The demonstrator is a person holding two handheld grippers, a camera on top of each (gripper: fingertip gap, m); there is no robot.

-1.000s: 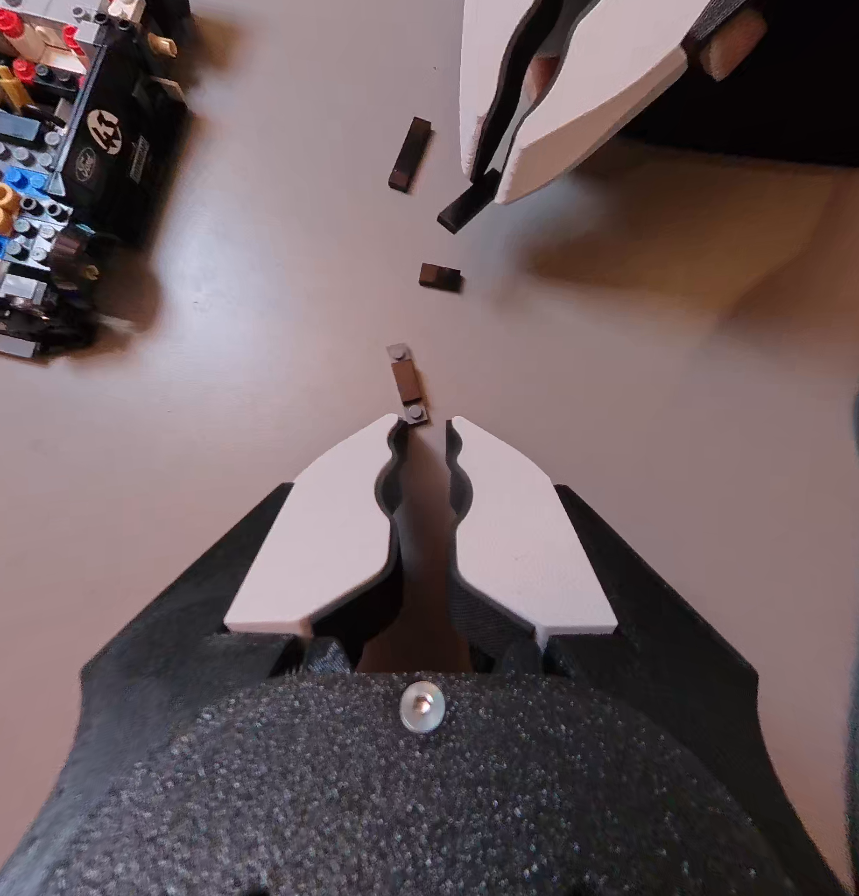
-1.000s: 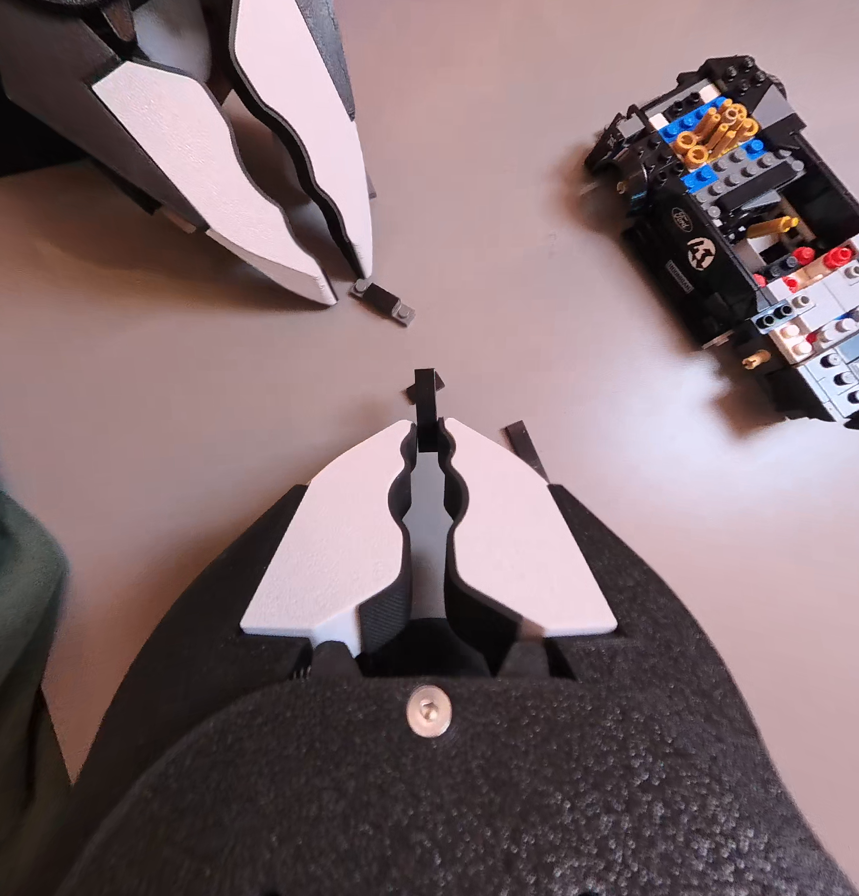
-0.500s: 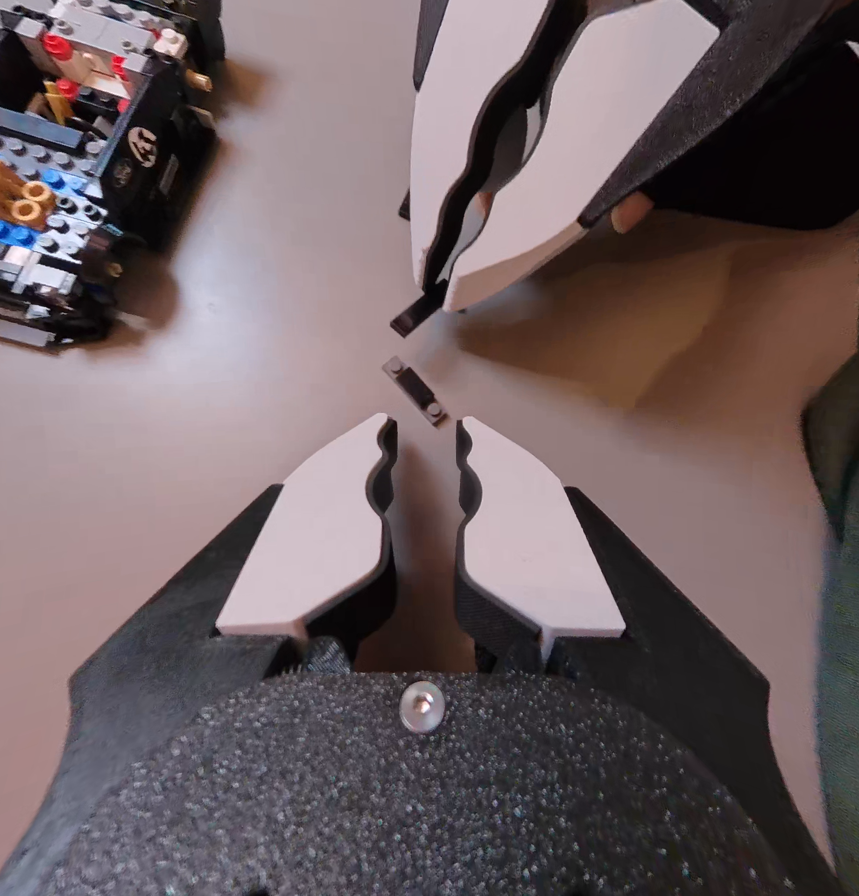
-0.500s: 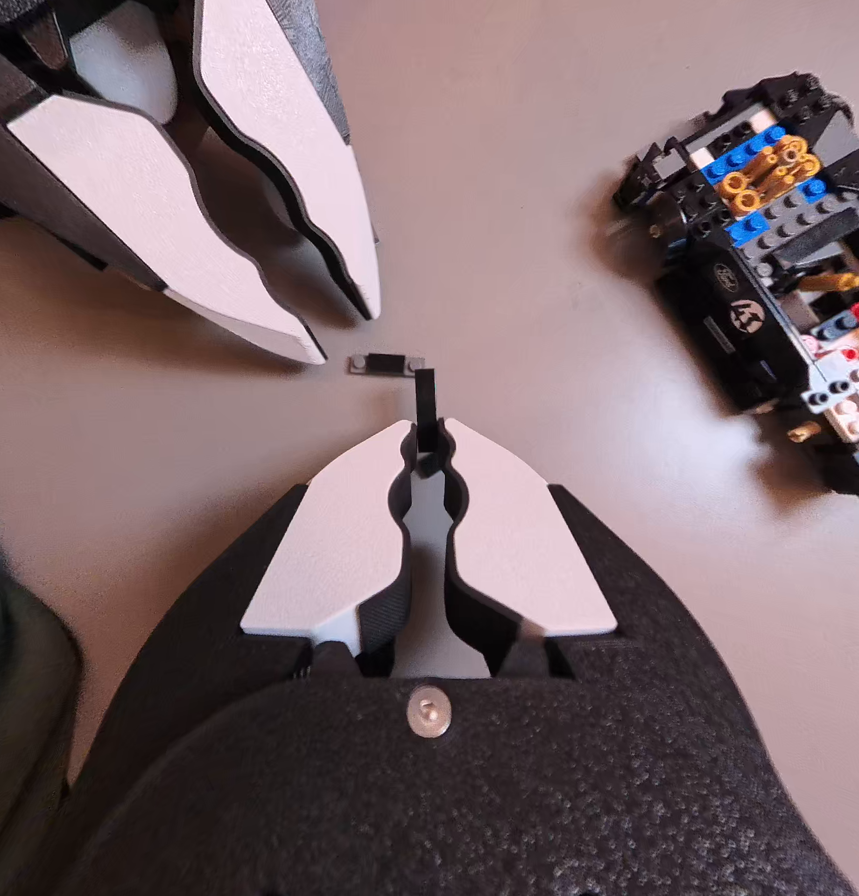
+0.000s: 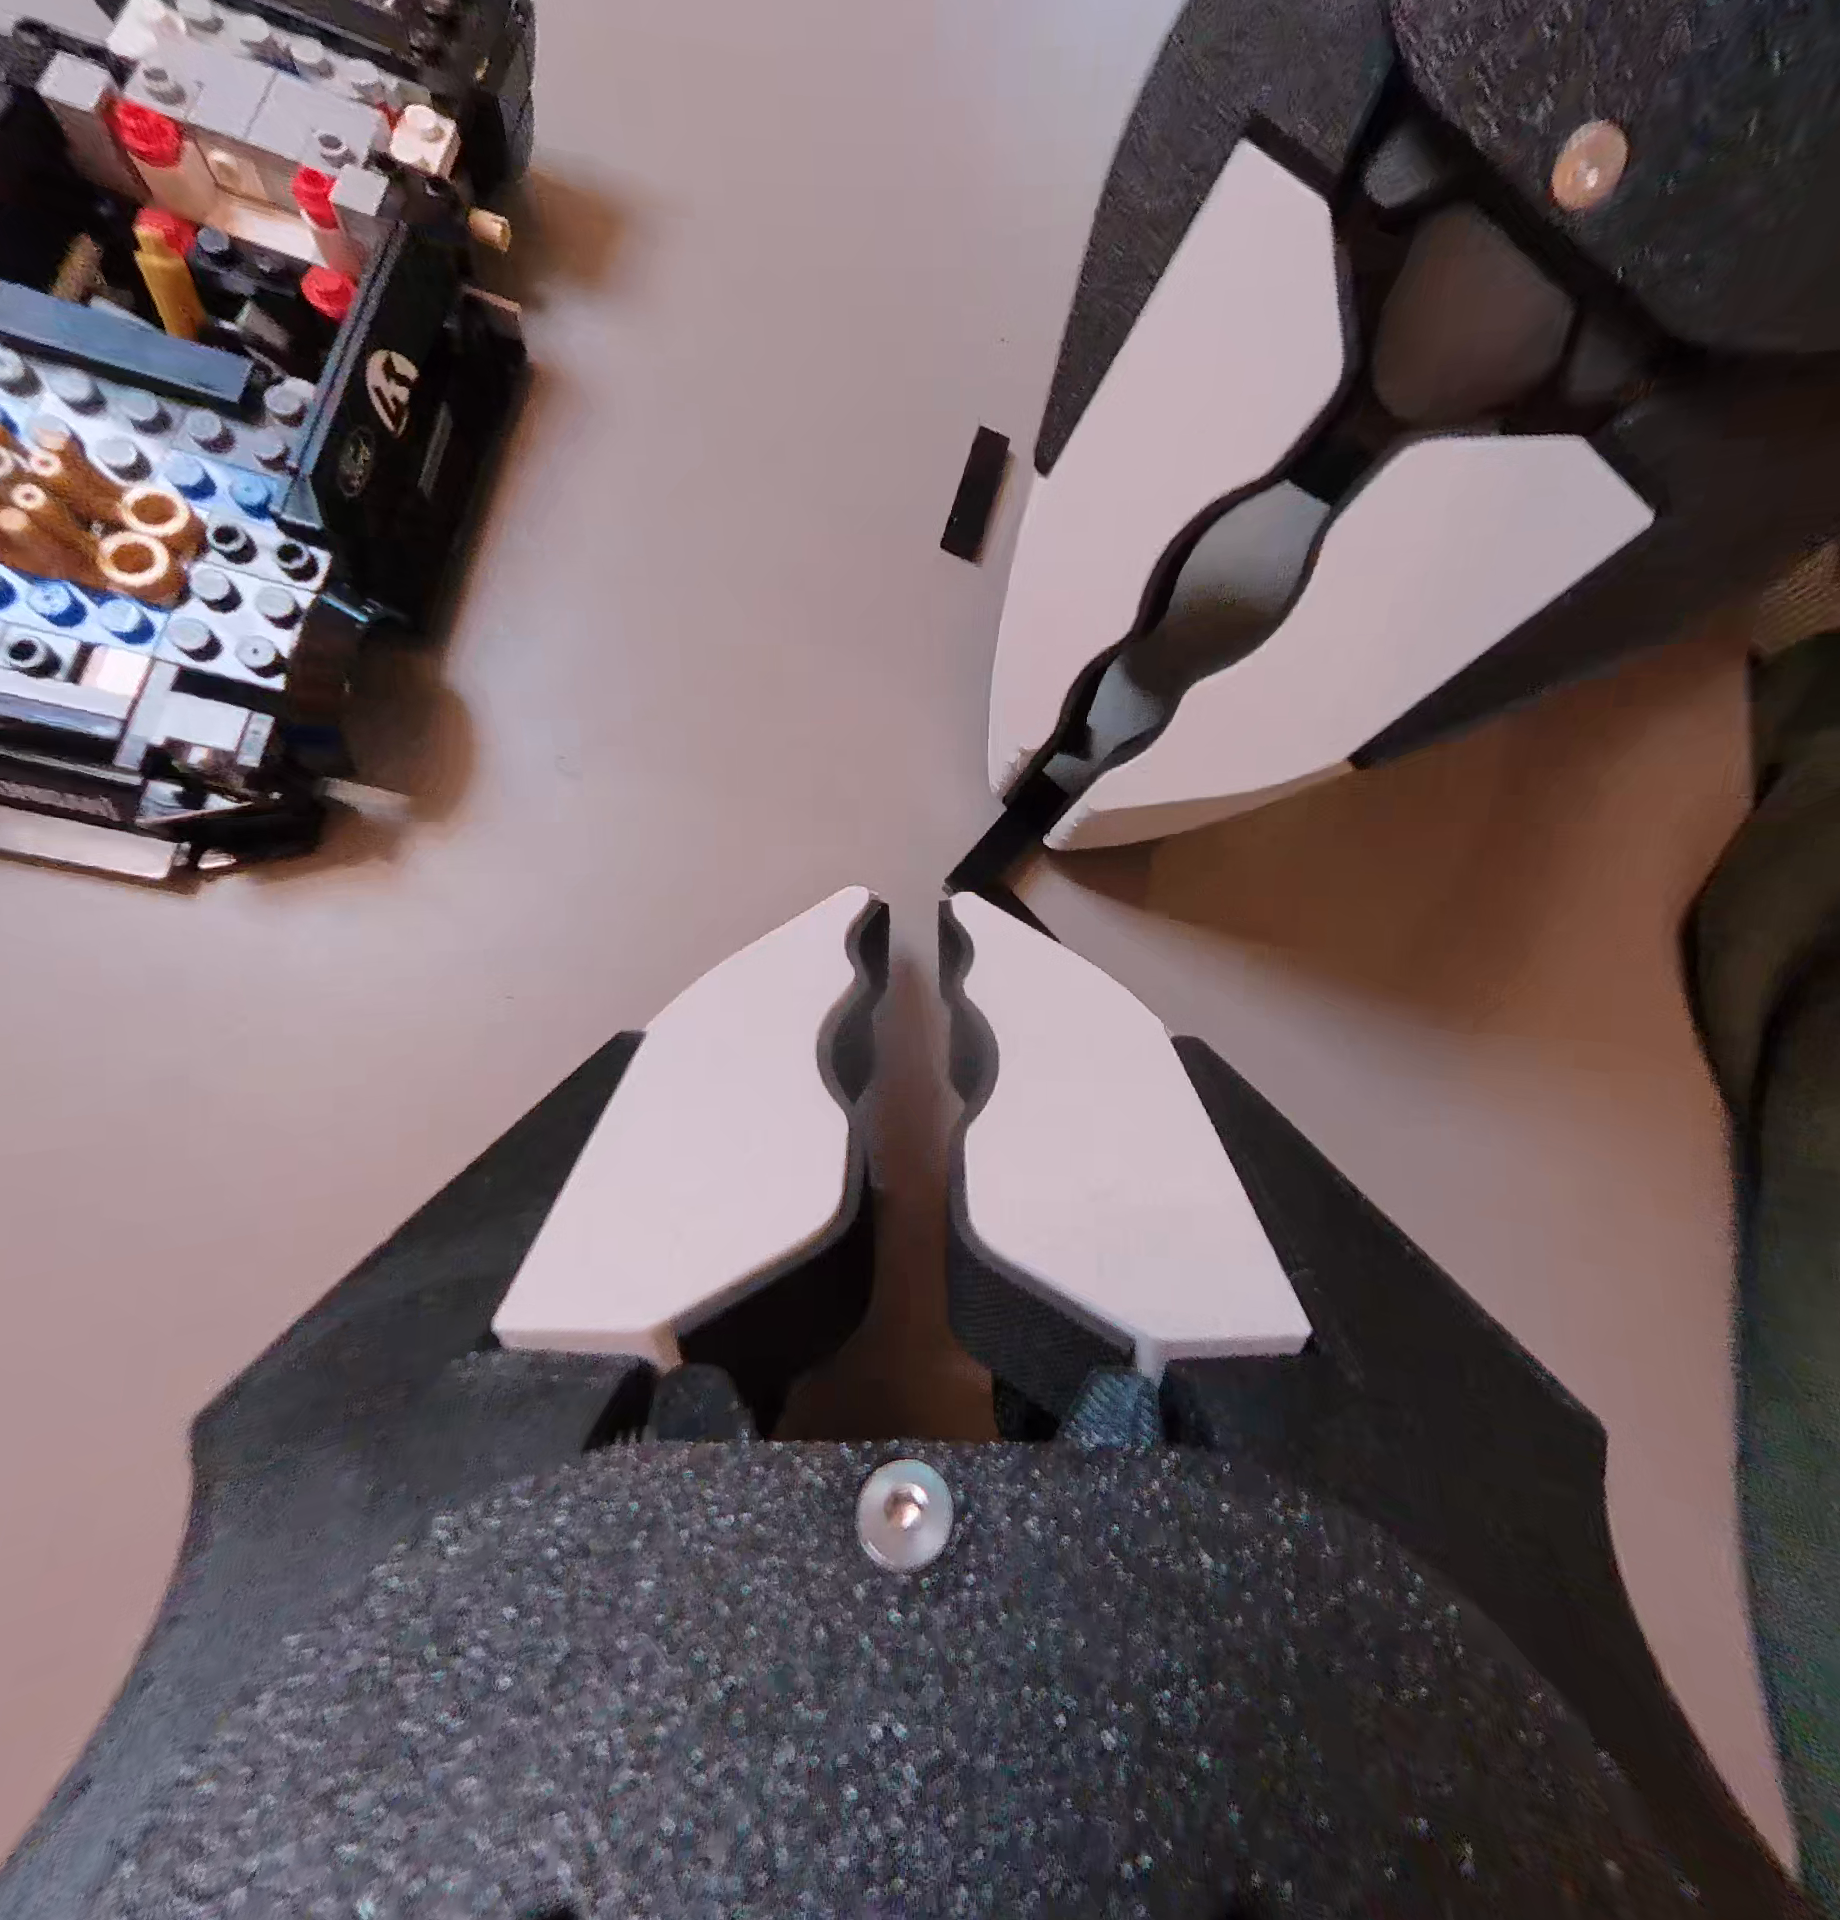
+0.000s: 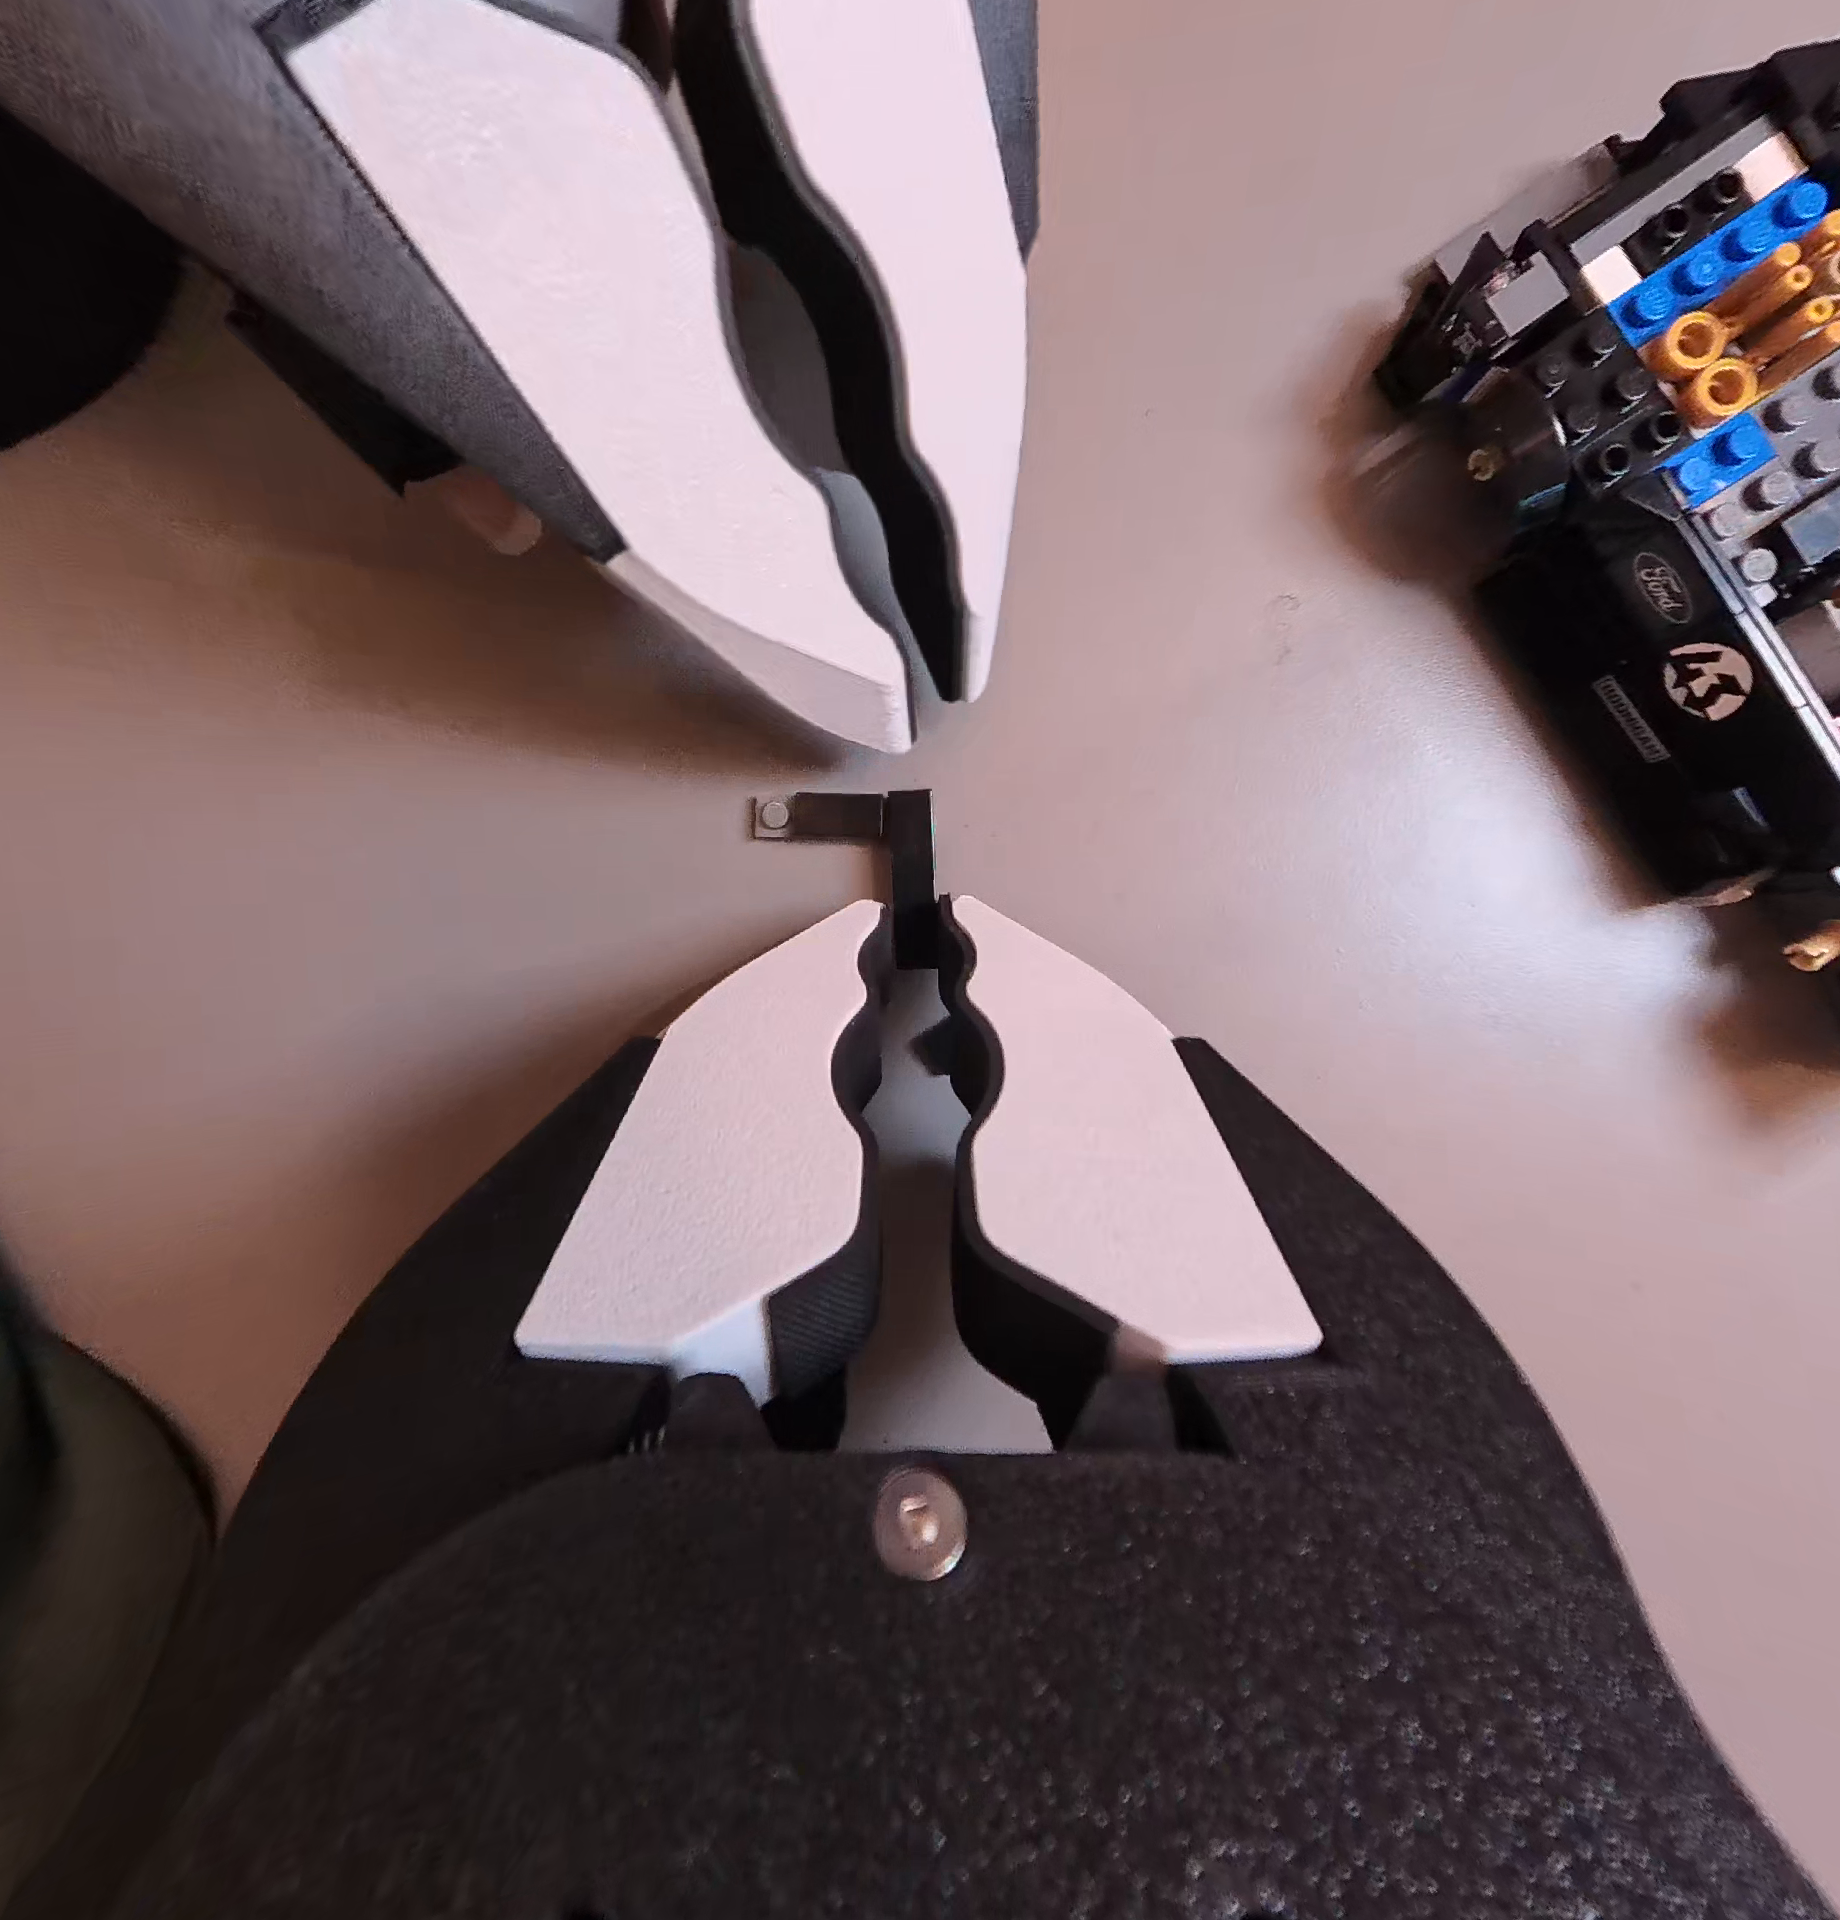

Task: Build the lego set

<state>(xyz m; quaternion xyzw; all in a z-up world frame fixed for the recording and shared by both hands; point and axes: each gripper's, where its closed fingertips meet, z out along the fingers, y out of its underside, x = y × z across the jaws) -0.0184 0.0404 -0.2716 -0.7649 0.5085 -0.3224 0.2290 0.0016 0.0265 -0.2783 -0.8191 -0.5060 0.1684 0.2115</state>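
Trouble, as we judged it, lay in the small grey strip (image 6: 814, 817) on the table (image 6: 376, 935): nothing pinned it, so a push could skate it sideways or tip it. Our right gripper (image 6: 914, 904) was clamped on a thin black tile (image 6: 911, 868) whose tip sat over the strip's end. Our left gripper (image 5: 911, 902) hung just beside, fingers barely apart and holding nothing. Well off to the side stood the half-built car (image 6: 1664, 520), with a spare black piece (image 5: 976, 508) lying loose.
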